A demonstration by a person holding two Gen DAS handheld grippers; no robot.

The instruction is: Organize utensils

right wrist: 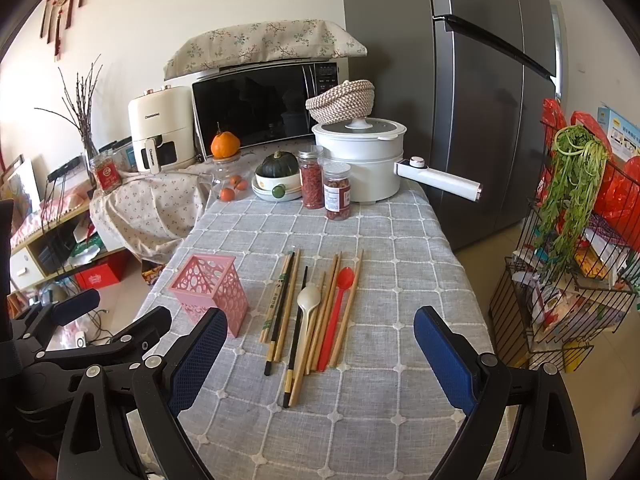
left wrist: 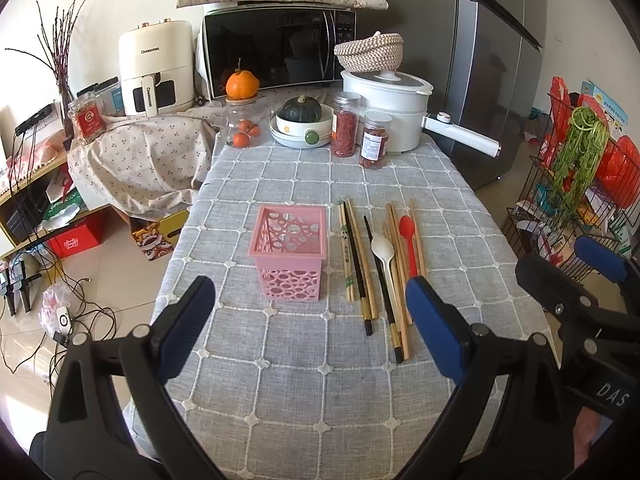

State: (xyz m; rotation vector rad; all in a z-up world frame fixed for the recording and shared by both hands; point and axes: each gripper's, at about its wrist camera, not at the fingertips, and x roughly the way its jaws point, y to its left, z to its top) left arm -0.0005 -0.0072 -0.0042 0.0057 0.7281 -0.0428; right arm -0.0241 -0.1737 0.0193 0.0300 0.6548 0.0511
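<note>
Left gripper (left wrist: 310,326): jaws spread fully wide, nothing between the pads, held above the near part of the table
Right gripper (right wrist: 316,354): jaws spread wide, nothing gripped, held above the near edge of the table
Table (left wrist: 288,392): covered by a grey checked cloth; carries all task items in its middle zone
Pink holder (left wrist: 289,252): perforated square basket, upright, mouth up, left of the utensil row; in the left wrist view it stands ahead of the gap between the fingers, nearer the left finger
Chopsticks (left wrist: 362,256): wooden and black sticks lying flat, roughly parallel, pointing toward the far edge, just right of the pink holder and apart from it
White spoon (left wrist: 383,250): lies flat among the chopsticks, bowl toward the far edge
Red spoon (left wrist: 409,240): lies flat near the right side of the row, bowl toward the far edge
Utensils relative to right gripper: the row lies ahead of the gap, nearer the left finger, clear of both pads
Utensils relative to left gripper: near ends lie just beside the right finger, contact not discernible
Far edge: white pot (left wrist: 390,110) and two jars (left wrist: 346,124) stand well apart from the utensils
</note>
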